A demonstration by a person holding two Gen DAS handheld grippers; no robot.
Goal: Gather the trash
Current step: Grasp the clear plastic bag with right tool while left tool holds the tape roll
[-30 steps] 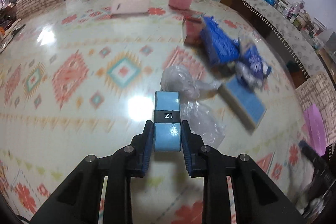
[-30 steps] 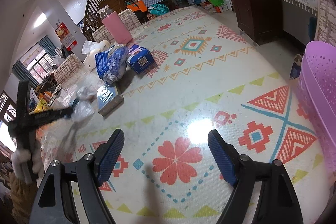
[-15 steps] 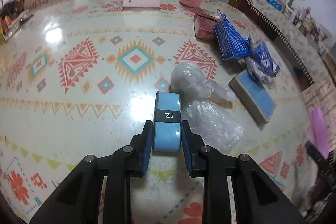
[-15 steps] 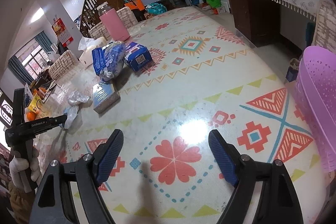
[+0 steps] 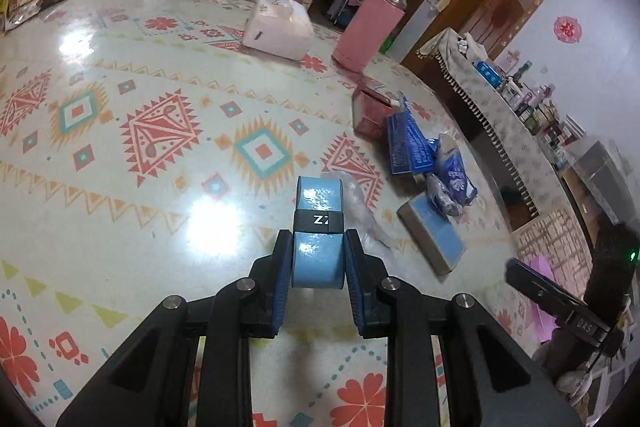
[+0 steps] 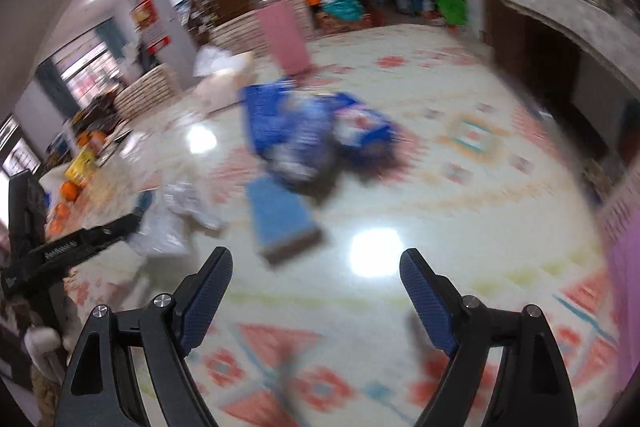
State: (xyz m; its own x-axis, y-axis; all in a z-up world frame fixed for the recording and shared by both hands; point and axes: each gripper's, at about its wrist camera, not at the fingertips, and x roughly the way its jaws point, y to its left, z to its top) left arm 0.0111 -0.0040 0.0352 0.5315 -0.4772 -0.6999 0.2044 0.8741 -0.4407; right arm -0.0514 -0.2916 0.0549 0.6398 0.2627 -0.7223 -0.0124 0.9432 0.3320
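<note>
The left gripper (image 5: 318, 279) is clamping a blue roll (image 5: 318, 227), crumpled clear plastic (image 5: 362, 211) lying just beyond its right finger, while the right gripper (image 6: 316, 291) is hanging spread above the table (image 6: 400, 195), a blue-topped box (image 6: 282, 219) lying ahead.

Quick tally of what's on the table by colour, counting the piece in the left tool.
Blue: 4 – roll in the left tool, flat box, pack, wrapper
Clear: 1 – plastic bag
Red: 1 – carton
Pink: 1 – bottle
White: 1 – tissue box
Total: 8
</note>
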